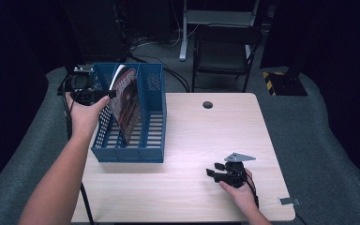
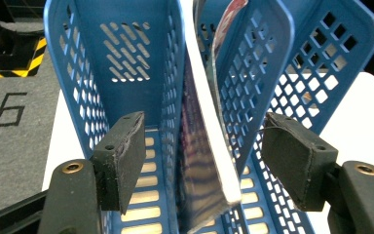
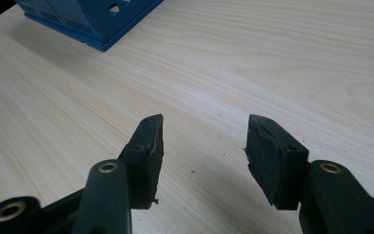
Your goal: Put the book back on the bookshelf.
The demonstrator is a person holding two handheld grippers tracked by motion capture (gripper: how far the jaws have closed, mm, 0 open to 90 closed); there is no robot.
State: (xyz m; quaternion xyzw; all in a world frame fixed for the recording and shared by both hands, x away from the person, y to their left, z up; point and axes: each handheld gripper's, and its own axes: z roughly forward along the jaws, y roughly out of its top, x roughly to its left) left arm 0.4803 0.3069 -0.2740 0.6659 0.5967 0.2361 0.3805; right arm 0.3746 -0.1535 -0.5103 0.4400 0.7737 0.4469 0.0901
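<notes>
While the magazine (image 2: 202,161) leans inside the blue file rack (image 1: 151,117) at the table's left, the left gripper (image 2: 202,163) stands open around its edge without pressing and should back straight out, as the right gripper (image 3: 202,156) rests open and empty on the table (image 1: 201,136).

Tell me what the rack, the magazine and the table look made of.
Rack: likely moulded plastic, matte blue, with perforated lattice walls and a slotted floor. Magazine: glossy paper, judging by reflections on its cover and the white page edge. Table: pale wood-grain surface, probably laminate, though solid wood can't be ruled out.
</notes>
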